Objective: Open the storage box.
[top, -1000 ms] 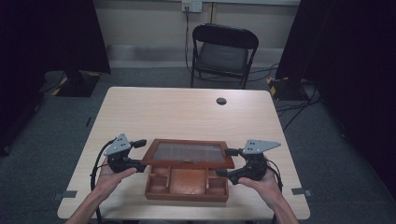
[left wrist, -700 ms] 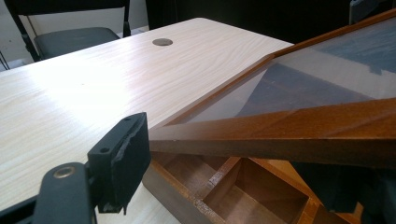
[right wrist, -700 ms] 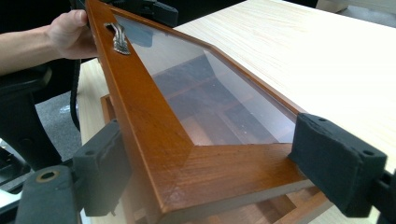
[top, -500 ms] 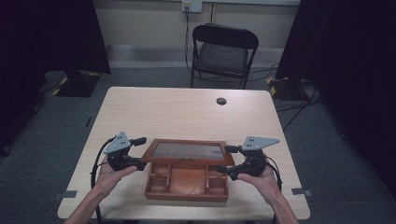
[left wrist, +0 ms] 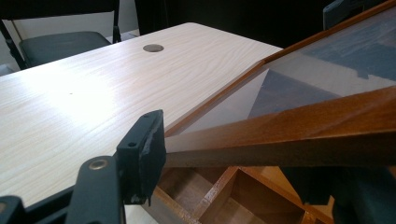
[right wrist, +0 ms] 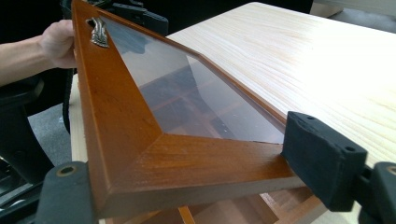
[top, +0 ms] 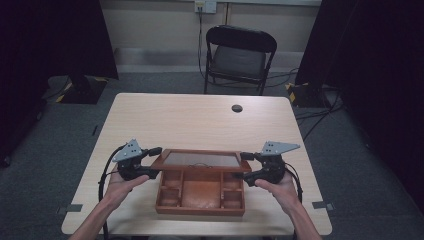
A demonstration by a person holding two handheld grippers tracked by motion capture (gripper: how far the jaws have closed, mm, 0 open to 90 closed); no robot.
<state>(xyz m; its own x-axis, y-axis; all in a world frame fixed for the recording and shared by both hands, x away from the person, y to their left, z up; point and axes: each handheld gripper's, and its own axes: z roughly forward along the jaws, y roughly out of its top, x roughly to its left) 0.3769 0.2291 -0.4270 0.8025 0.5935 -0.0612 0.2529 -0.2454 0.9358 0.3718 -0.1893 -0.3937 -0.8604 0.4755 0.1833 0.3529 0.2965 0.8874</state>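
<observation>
Near the front edge of the table [top: 200, 120], the glass-paned lid [top: 202, 160] of the wooden box [top: 201, 192] is held raised, gripped at its ends by the left gripper [top: 152, 162] and right gripper [top: 246, 165].

raised glass lid [top: 201, 160] roofing box compartments [top: 200, 192], far tabletop [top: 200, 120] open, small hole [top: 237, 108]

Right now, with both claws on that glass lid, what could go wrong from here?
1. The left claw and right claw each pinch only a corner of the lid's wooden frame; a slip on either side could drop the glass onto the box.
2. If one hand lifts faster than the other, the lid could twist and strain wherever it joins the box.
3. The box sits near the table's front edge, so a pull toward the person might slide it off.
</observation>
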